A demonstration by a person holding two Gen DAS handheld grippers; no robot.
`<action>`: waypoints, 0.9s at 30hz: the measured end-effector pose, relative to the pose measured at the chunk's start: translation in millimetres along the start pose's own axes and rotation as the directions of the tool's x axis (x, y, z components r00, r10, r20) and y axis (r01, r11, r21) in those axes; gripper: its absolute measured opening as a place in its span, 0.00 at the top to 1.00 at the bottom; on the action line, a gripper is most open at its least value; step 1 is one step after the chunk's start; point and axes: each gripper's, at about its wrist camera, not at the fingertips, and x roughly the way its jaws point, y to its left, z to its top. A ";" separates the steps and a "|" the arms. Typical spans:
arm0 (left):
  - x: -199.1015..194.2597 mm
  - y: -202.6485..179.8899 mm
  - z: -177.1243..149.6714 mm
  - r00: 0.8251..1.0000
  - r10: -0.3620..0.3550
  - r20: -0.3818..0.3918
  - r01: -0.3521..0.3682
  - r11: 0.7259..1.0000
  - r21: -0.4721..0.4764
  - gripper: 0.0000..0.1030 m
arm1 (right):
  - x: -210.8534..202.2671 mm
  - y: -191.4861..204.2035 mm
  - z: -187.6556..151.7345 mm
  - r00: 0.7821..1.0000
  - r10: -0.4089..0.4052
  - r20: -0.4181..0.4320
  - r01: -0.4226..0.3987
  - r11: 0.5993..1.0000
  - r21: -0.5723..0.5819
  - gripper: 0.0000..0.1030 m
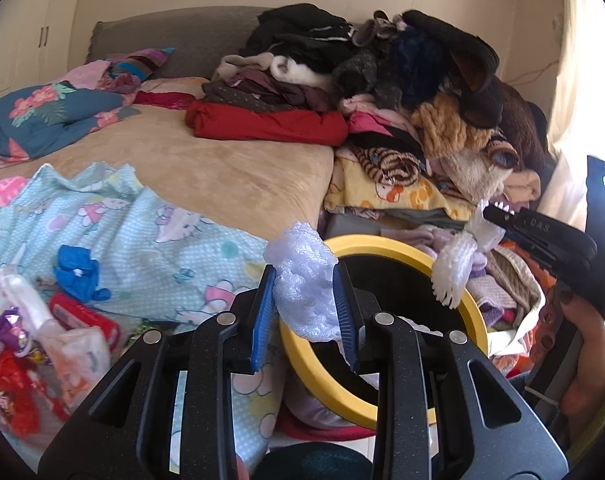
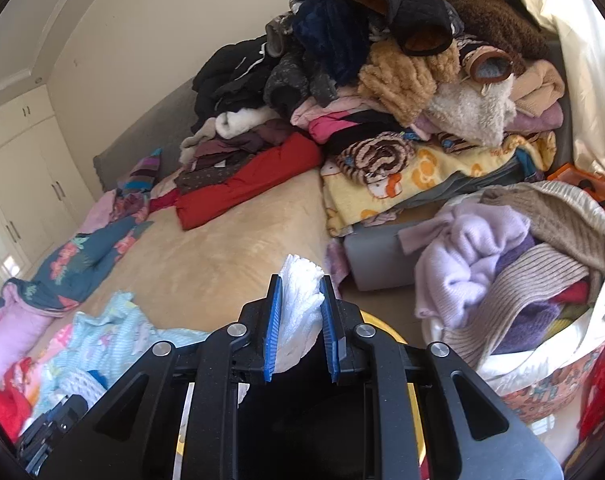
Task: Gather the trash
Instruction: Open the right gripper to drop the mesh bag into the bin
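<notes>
My left gripper (image 1: 305, 280) is shut on a crumpled piece of white foam wrap (image 1: 304, 280), held over the near rim of a yellow-rimmed trash bin (image 1: 472, 312) with a black inside. In the left wrist view my right gripper (image 1: 488, 210) comes in from the right and holds a white ribbed foam net (image 1: 454, 268) above the bin's far rim. The right wrist view shows my right gripper (image 2: 301, 310) shut on that white foam net (image 2: 300, 312), with the bin's yellow rim (image 2: 384, 322) just below. More trash lies at the left: a blue glove (image 1: 78, 272), a red packet (image 1: 84, 316), wrappers (image 1: 18, 360).
A bed (image 1: 222, 168) with a tan cover carries a large pile of clothes (image 1: 402, 92) at the back right. A light blue patterned sheet (image 1: 142, 236) lies in front. A bag stuffed with knitwear (image 2: 542, 280) stands at the right. A hand (image 1: 582, 344) grips the right tool.
</notes>
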 end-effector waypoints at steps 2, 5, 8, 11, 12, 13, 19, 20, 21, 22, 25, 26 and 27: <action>6.5 -5.7 -2.4 1.000 -0.009 -0.009 0.009 1.000 0.012 0.78 | 3.5 -1.2 0.0 1.000 -0.022 0.003 0.022 1.000 -0.015 0.82; 13.4 -11.4 -4.7 1.000 -0.017 -0.020 0.018 1.000 0.021 0.77 | 11.1 -4.6 -1.2 0.999 -0.029 -0.013 0.029 1.000 -0.007 0.82; 21.7 -15.7 -6.0 0.999 -0.026 -0.032 0.027 0.999 0.022 0.77 | 17.6 -5.1 -2.1 0.999 -0.035 -0.025 0.034 0.999 -0.010 0.81; 28.6 -17.6 -8.6 0.998 -0.044 -0.042 0.045 0.999 0.024 0.75 | 23.5 -4.1 -2.5 0.999 -0.037 -0.032 0.037 0.999 -0.018 0.80; 29.8 -18.1 -9.3 0.998 -0.050 -0.044 0.051 0.998 0.026 0.73 | 25.8 -4.0 -2.9 0.999 -0.031 -0.037 0.030 0.999 -0.015 0.80; 31.5 -18.9 -10.0 0.997 -0.057 -0.047 0.058 0.998 0.026 0.66 | 27.8 -3.8 -3.1 0.999 -0.026 -0.043 0.025 1.000 -0.014 0.77; 30.8 -12.7 -13.6 0.996 -0.088 -0.031 0.087 0.996 -0.017 0.14 | 34.8 -5.6 -5.2 0.997 0.001 -0.071 0.001 1.000 0.022 0.51; 29.0 -11.1 -13.7 0.996 -0.089 -0.028 0.089 0.996 -0.025 0.11 | 34.2 -5.2 -5.1 0.998 0.002 -0.068 0.000 1.000 0.025 0.46; 26.4 -8.9 -13.8 0.996 -0.088 -0.022 0.088 0.996 -0.034 0.11 | 33.4 -4.6 -5.2 0.998 0.004 -0.065 -0.003 1.000 0.026 0.44; 23.4 -7.3 -14.0 0.996 -0.083 -0.016 0.082 0.996 -0.041 0.11 | 31.9 -3.2 -5.3 0.998 0.009 -0.060 -0.007 1.000 0.025 0.42; 14.2 -2.6 -14.1 0.998 -0.064 0.001 0.064 0.997 -0.050 0.11 | 27.2 2.8 -5.2 0.999 0.026 -0.046 -0.025 1.000 0.012 0.36; 11.2 -1.0 -13.8 0.998 -0.055 0.005 0.055 0.997 -0.049 0.11 | 25.8 4.5 -5.0 0.999 0.031 -0.042 -0.031 0.999 0.007 0.34; 9.2 0.0 -13.3 0.999 -0.051 0.008 0.051 0.997 -0.050 0.11 | 24.2 7.4 -5.3 0.998 0.040 -0.038 -0.040 0.999 -0.001 0.33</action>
